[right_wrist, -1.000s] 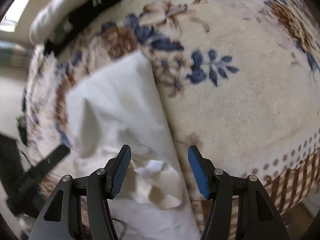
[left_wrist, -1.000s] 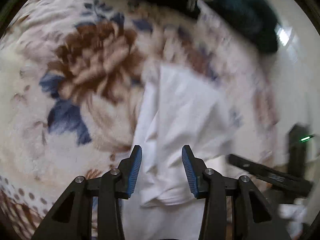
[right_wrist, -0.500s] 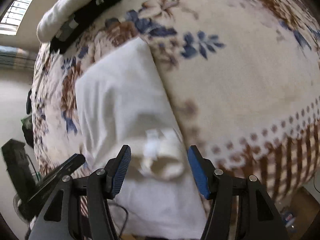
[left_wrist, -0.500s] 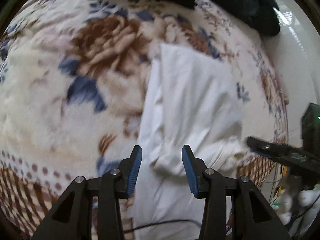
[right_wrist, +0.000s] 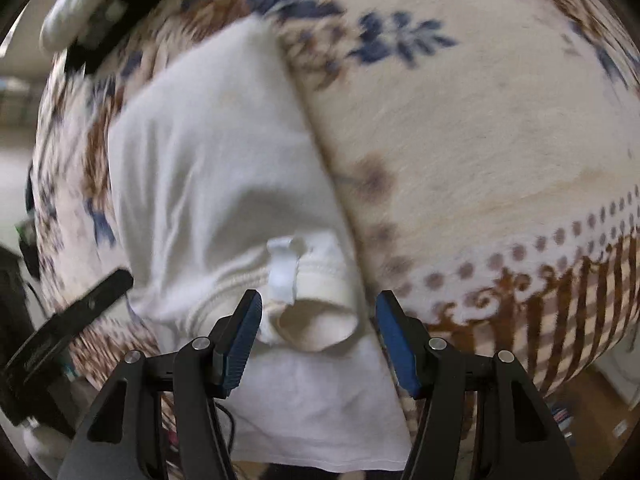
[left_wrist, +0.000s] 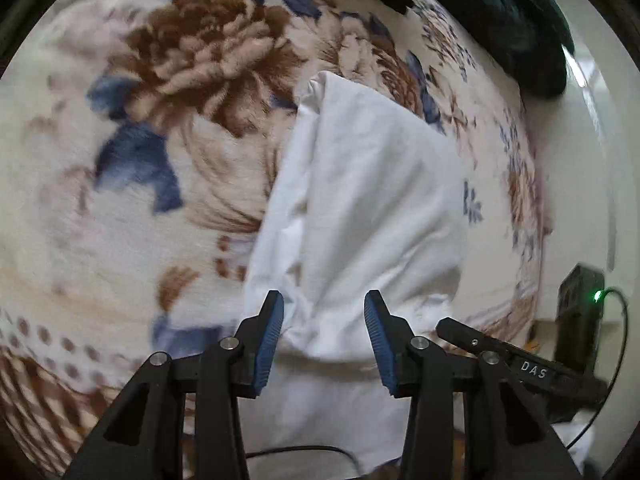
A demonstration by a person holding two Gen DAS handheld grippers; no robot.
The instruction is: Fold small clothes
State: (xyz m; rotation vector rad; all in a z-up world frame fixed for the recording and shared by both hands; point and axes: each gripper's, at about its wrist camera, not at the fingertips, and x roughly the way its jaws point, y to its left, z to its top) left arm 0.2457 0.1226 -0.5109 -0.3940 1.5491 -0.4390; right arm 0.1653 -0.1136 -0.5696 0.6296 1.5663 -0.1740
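1. the white garment (left_wrist: pixel 360 208) lies mid-frame on the floral blanket (left_wrist: pixel 140 120), its lower end draped over the blanket's edge at the bottom of both views.
2. left gripper (left_wrist: pixel 324 332) is spread open and empty, bracketing a raised fold.
3. right gripper (right_wrist: pixel 318 328) is likewise open, around the ribbed collar (right_wrist: pixel 304 312) with its tag (right_wrist: pixel 282 268).
4. pinch both layers fully before lifting, keep both grippers level, and fold evenly toward the upper frame.
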